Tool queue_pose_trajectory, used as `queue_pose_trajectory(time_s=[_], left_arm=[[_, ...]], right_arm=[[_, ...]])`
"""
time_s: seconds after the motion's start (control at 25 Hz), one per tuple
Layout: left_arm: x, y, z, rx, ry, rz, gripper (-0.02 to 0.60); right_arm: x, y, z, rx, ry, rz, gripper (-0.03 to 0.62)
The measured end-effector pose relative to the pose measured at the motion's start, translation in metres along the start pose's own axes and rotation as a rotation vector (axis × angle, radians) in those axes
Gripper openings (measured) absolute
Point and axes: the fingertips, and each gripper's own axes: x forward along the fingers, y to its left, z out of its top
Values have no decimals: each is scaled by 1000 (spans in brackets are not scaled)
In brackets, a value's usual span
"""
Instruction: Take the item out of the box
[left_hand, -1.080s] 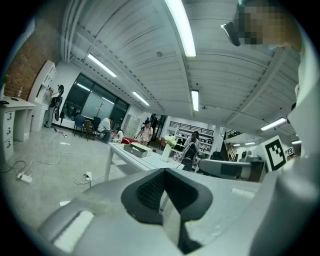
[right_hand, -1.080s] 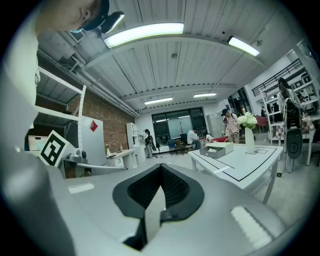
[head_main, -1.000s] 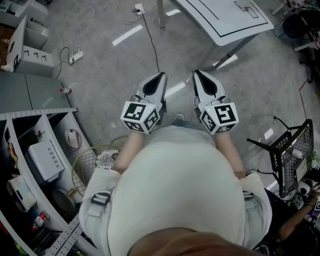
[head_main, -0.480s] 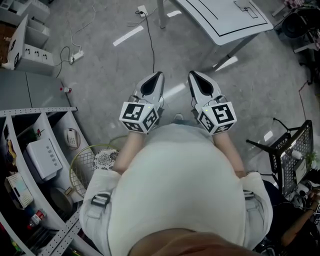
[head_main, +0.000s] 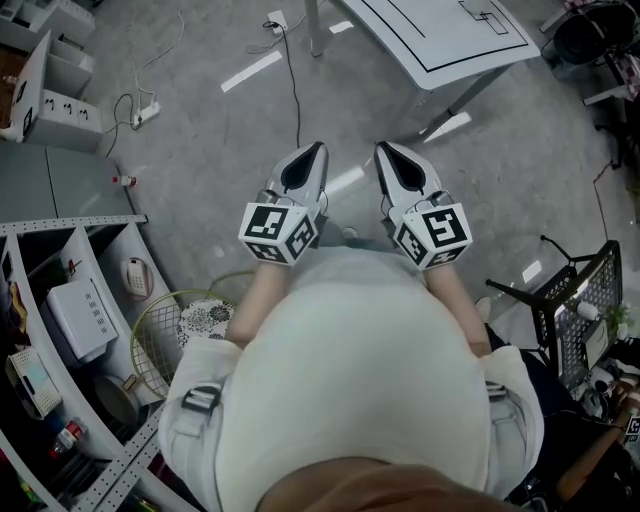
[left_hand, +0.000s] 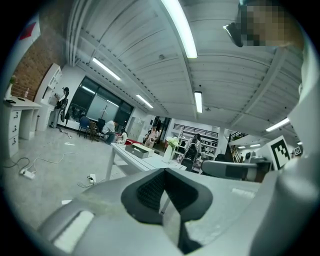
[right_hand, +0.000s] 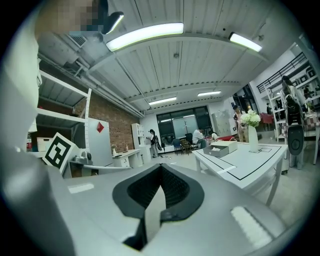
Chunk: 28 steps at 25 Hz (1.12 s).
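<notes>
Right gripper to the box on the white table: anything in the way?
Nothing visible. The right gripper, jaws shut and empty, faces the table with only floor between. The box sits on top, with a vase off to its side.

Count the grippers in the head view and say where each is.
2. The left gripper is held out before the person's chest, left of centre; the right gripper is beside it on the right. Both are shut and empty, above the floor. None seems hidden.
</notes>
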Motion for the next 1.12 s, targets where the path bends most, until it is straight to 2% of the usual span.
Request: queue_pose_trajectory(time_s=[0.28,0.56,0.8,1.12], left_arm=[[13,-7,-6,4,25,-14,2],[31,4,0,2,24,-12,2],[60,25,9,-5,19,-14,2],[112,74,32,5,28,-22,2]], right_arm=[[1,-8,-3,10,7,7,-2],[16,-22,-4,21,12,3,-2],[47,-41,1,12,22,7,-2],[115,-71,15,9,18,5,-2]])
